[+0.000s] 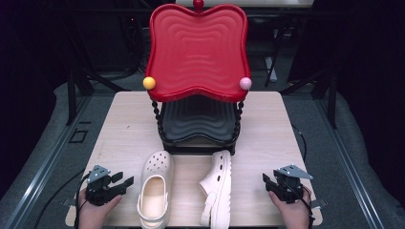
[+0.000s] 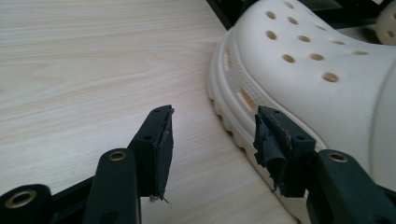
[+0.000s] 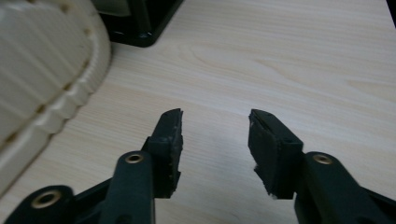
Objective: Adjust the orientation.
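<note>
Cream foam is what both tools will have to grip: two perforated clogs lie on the pale wooden desk [image 1: 119, 129] in front of a two-tier shoe rack. The left clog [image 1: 155, 187] sits upright on its sole, opening upward, just beside the left tool [image 1: 125, 182], whose jaws stand apart and hold nothing. In the left gripper view its ridged sole edge [image 2: 233, 93] lies close to one jaw. The right clog [image 1: 217, 187] is tipped on its side, sole toward the right tool [image 1: 265, 180], which is also spread wide and empty, well apart from the shoe.

The step in hand looks like the reach toward the shoes. To do it well, the left tool should probably close across the clog's side wall or heel rim rather than the thick sole, since the foam will give. The tipped clog likely needs a grip on its upper edge.

The rack's red top tray [image 1: 198, 52] and black lower tray [image 1: 198, 121] both hold nothing.
</note>
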Motion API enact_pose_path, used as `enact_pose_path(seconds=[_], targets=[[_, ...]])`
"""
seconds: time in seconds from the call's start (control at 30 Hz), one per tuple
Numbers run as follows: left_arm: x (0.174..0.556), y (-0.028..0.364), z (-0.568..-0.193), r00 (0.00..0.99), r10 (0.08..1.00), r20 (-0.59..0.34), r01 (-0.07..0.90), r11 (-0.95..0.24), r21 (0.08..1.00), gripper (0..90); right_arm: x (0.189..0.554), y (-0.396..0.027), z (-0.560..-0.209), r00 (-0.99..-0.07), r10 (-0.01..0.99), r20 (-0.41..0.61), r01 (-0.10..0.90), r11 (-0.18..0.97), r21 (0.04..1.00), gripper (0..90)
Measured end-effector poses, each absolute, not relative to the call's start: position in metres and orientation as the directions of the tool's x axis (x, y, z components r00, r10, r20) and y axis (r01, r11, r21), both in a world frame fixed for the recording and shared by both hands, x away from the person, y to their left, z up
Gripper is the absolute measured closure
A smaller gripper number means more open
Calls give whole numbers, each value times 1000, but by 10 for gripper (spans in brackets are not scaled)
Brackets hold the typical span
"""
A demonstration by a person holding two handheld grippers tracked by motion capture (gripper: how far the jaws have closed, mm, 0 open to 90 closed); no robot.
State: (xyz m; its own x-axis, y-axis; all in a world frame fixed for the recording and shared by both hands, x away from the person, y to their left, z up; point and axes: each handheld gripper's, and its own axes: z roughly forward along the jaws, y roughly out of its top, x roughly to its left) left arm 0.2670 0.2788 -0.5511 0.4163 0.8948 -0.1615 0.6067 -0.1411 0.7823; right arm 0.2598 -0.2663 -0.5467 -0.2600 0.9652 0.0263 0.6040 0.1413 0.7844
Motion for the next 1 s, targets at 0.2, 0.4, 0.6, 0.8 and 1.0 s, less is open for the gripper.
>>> enact_pose_path(seconds=[0.2, 0.4, 0.6, 0.8, 1.0], targets=[[273, 274, -554, 441, 878, -185, 605, -139, 784, 501, 257, -255, -541, -343, 938, 39, 569, 174, 804, 564], [269, 267, -551, 466, 869, -165, 604, -176, 777, 516, 257, -234, -539, -416, 909, 33, 534, 215, 818, 604], [255, 260, -532, 480, 857, -187, 576, -147, 804, 531, 253, -232, -537, -412, 910, 40, 556, 217, 802, 594], [243, 248, -527, 513, 847, -142, 551, -197, 811, 548, 255, -241, -539, -372, 925, 76, 545, 152, 824, 590], [237, 243, -521, 504, 849, -160, 549, -171, 818, 557, 258, -252, -543, -346, 929, 130, 569, 98, 816, 582]])
